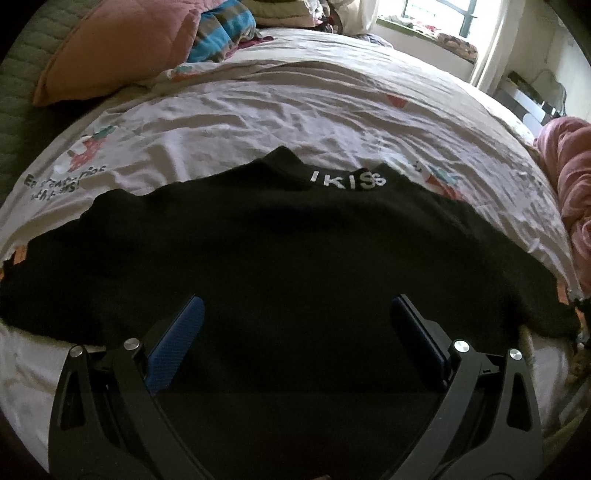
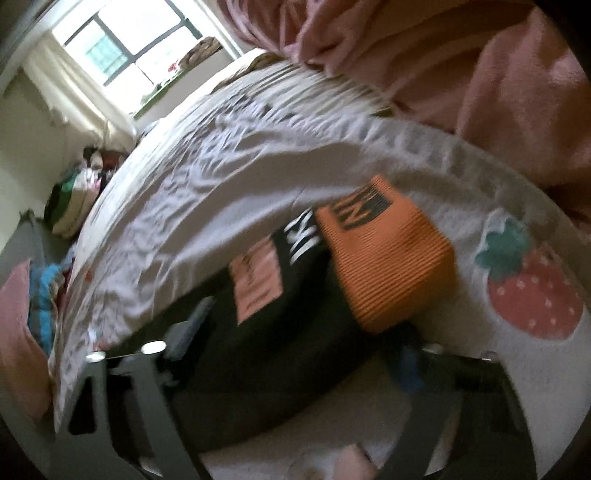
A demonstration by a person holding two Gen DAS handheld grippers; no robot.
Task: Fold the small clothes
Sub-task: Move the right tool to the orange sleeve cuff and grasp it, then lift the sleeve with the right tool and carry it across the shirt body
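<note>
A black top (image 1: 277, 240) lies spread flat on the bed sheet (image 1: 258, 110), its collar with white letters (image 1: 347, 179) at the far side. My left gripper (image 1: 297, 306) hovers open over the garment's near part, blue pads wide apart and nothing between them. The right wrist view is blurred. It shows a black sleeve (image 2: 295, 332) with an orange ribbed cuff (image 2: 388, 258) and a pink patch (image 2: 256, 284) lying on the sheet (image 2: 221, 184). My right gripper (image 2: 301, 339) straddles the sleeve with its jaws apart; I see no pad pressing on the cloth.
A pink pillow (image 1: 118, 48) and striped bedding (image 1: 225, 29) lie at the head of the bed. A pink blanket (image 1: 569, 177) is bunched along the right edge, also the pink blanket (image 2: 480, 55). A window (image 1: 436, 14) is beyond. The sheet has a strawberry print (image 2: 535, 295).
</note>
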